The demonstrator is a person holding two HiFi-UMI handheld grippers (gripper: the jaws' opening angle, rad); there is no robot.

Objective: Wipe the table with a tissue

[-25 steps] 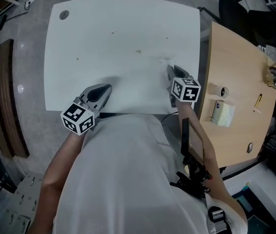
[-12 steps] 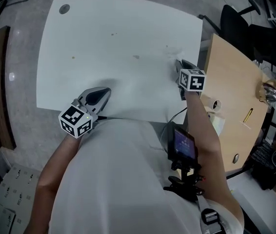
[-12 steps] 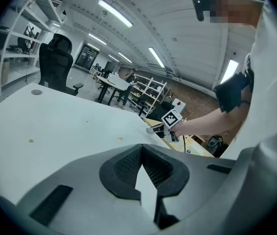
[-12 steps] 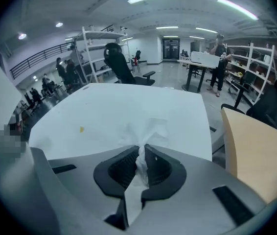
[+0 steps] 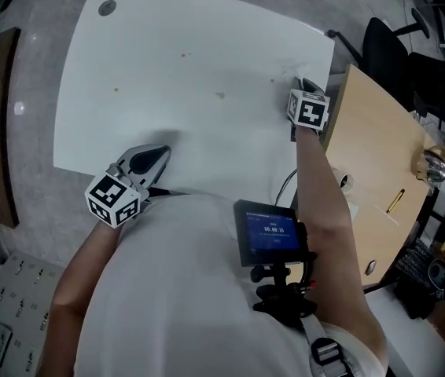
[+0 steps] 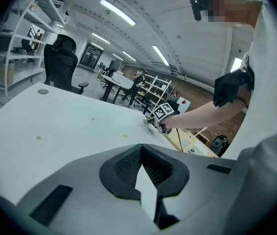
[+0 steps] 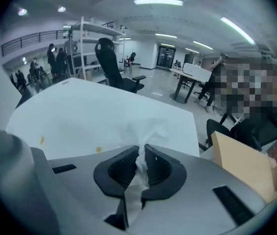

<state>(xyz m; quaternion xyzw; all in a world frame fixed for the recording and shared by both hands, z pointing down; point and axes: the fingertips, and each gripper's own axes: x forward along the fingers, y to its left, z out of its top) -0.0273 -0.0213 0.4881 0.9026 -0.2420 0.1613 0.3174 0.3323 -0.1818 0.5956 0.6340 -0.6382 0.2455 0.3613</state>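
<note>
Surface (image 5: 191, 53) stretches white and wide ahead and to the left of the right gripper (image 5: 299, 83), whose jaws sit just inside its right edge. A wooden desk (image 5: 380, 148) stands beyond that edge. These jaws are pinched almost together on a tissue (image 7: 139, 131). Its twisted length runs along them and fans out past their tips over the surface. Small brown spots (image 5: 220, 95) lie left of them. The left gripper (image 5: 158, 154) sits at the near edge, its jaws closed on nothing.

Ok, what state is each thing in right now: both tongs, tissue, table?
table: white, small brownish spots not wiped off.
tissue: bunched, gripped at one end.
right tongs: shut on the tissue.
left tongs: shut, empty.
chest screen: lit.
</note>
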